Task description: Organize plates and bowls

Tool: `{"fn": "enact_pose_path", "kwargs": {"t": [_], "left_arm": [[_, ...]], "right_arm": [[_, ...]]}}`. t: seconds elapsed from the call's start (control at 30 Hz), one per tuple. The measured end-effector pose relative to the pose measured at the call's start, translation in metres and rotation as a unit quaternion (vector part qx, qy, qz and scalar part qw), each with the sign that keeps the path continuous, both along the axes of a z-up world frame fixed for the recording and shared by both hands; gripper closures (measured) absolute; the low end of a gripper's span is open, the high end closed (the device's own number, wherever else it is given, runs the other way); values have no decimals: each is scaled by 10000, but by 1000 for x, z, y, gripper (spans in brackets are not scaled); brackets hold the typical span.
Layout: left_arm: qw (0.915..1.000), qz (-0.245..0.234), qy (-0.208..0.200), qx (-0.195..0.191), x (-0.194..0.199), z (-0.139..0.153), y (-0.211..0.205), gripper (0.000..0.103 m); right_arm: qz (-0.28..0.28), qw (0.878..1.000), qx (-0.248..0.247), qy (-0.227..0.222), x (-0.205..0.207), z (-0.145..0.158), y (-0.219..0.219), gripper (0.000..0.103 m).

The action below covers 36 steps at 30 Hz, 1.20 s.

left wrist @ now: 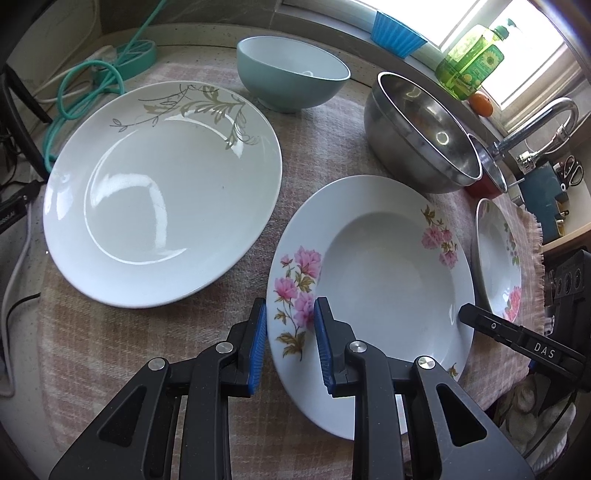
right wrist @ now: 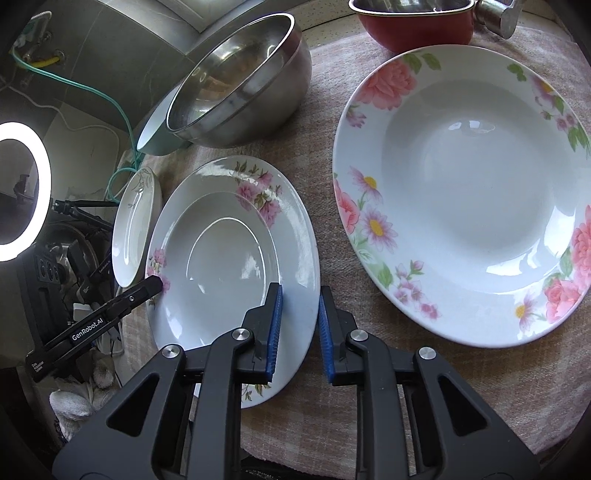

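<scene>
**Item: pink-peony soup plate** (left wrist: 373,291), glazed white ceramic, deep well, broad flat rim. It lies on the plaid cloth (left wrist: 147,350) at the near edge of the counter, part of its rim seemingly past the cloth's near edge.

**Handling (judged):** Rigid, fairly heavy for its span, breakable, and the gloss suggests a slick surface. The rim is the only part thin enough to pinch. A grip at two opposite points would keep it level, and a knock against neighbouring crockery is the main hazard.

**Grippers:** The left gripper (left wrist: 290,343) straddles the plate's left rim, jaws parted, one blue pad outside the edge and one over the rim. It is not clenched. The right gripper (right wrist: 298,328) straddles the opposite rim the same way, also released. Whether any pad touches the glaze cannot be told.

**Appearance:** Pink blossoms with olive leaves in sprays on the rim, the well plain.

**Neighbours:**
- leaf-pattern dinner plate (left wrist: 162,199), white with a grey-green scroll, towards the left edge
- rose-and-daisy soup plate (right wrist: 465,192), larger, towards the right edge
- pale blue bowl (left wrist: 291,74), at the back
- steel mixing bowl (left wrist: 421,129), at the back right
- red bowl (right wrist: 417,29), behind the steel one, steel-lined
</scene>
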<state>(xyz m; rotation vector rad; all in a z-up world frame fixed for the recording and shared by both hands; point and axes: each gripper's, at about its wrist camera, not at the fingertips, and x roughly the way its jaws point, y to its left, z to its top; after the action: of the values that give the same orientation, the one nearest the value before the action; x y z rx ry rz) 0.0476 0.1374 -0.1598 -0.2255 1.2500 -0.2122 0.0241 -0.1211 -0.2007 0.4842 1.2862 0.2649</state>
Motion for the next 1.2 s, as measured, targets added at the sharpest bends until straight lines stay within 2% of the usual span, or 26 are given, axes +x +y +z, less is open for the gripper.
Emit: {"fn": "enact_pose_path", "kwargs": {"t": [0.83,1.2], "left_arm": [[9999,54,90,37,-32,1,-9,79],[9999,128,97,18,-38,-1,-10,79]], "right_arm": [[413,9991,-110,51,-29,-1,2,82],[506,9986,-145,34,-28,-2,3,82]]}}
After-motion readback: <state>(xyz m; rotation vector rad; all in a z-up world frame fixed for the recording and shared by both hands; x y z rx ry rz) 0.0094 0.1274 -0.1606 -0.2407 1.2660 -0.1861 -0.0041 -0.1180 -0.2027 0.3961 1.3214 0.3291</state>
